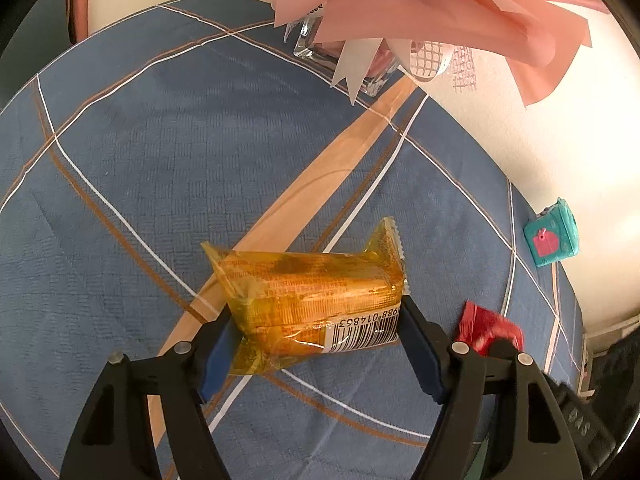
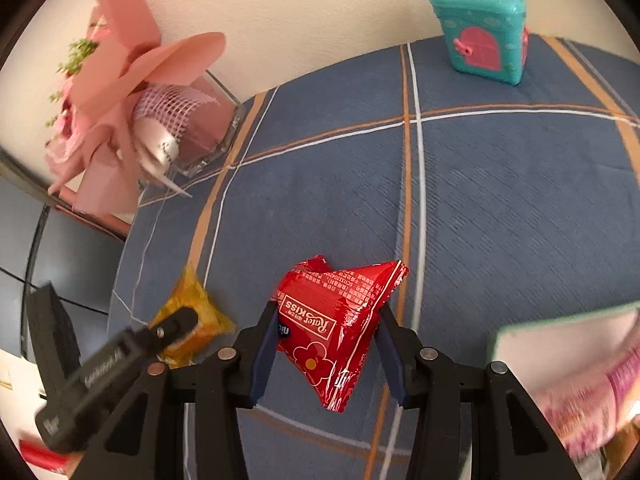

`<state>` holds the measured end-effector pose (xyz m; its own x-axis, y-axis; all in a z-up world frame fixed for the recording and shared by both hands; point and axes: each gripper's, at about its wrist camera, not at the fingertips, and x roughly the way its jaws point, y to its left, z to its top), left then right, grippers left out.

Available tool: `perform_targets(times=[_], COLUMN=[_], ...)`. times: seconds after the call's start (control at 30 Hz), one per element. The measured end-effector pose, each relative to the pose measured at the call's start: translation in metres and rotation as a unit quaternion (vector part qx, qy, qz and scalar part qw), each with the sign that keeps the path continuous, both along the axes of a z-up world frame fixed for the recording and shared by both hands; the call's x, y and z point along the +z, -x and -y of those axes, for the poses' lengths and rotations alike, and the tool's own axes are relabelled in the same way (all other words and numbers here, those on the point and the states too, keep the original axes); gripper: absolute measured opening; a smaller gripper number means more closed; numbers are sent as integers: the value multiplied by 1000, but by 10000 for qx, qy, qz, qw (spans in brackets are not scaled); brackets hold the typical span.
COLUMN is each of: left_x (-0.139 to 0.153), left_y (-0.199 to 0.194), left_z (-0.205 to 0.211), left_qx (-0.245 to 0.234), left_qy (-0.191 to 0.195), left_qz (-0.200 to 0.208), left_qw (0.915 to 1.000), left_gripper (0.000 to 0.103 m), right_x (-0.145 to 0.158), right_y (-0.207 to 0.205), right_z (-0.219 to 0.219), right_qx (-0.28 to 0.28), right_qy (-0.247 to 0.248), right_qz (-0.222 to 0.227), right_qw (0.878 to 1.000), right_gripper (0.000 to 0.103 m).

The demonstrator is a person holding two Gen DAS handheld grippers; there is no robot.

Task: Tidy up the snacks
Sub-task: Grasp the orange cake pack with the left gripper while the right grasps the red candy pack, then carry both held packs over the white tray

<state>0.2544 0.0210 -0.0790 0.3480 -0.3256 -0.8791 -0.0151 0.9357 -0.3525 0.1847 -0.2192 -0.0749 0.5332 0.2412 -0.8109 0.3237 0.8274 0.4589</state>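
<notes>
The left tool [image 1: 316, 332] grips an orange snack packet [image 1: 308, 300]; the right tool [image 2: 326, 344] clamps a red Rater Kiss packet [image 2: 332, 320] above the blue plaid surface [image 2: 500, 208].

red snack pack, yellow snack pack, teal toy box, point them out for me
red snack pack [image 2: 334, 330], right wrist view, middle of the wrapper
yellow snack pack [image 1: 316, 300], left wrist view, middle of the wrapper
teal toy box [image 2: 480, 32], right wrist view, its front face

A blue cloth [image 1: 160, 160] crossed by white and orange lines is covering the bench. A translucent amber packet [image 1: 312, 300] is showing a white barcode patch. A red packet [image 2: 336, 320] is carrying white lettering and flower print. A teal box [image 2: 480, 28] is showing a pink door. Pink paper [image 1: 440, 8] is wrapping the bouquet.
</notes>
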Motion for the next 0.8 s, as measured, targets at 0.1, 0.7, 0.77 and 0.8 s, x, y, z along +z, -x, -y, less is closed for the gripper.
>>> perform_targets(times=[0.1, 0.7, 0.77, 0.8], left_x=[1, 53, 65, 71], left_y=[2, 34, 41, 47], left_z=[0, -1, 0, 1], left_qx=[10, -264, -292, -309], left_qy=[-44, -351, -332, -309], left_qz=[-58, -34, 43, 76], left_qw=[10000, 9990, 9990, 9990], left_gripper=[76, 75, 75, 75], right_x=[4, 51, 59, 61], right_y=[11, 81, 92, 96], right_z=[-4, -17, -17, -17], right_qx=[9, -235, -274, -289], right_qy=[40, -28, -23, -26], right_qz=[11, 331, 369, 384], right_qw=[10000, 9992, 9989, 9988], right_gripper=[49, 49, 49, 49])
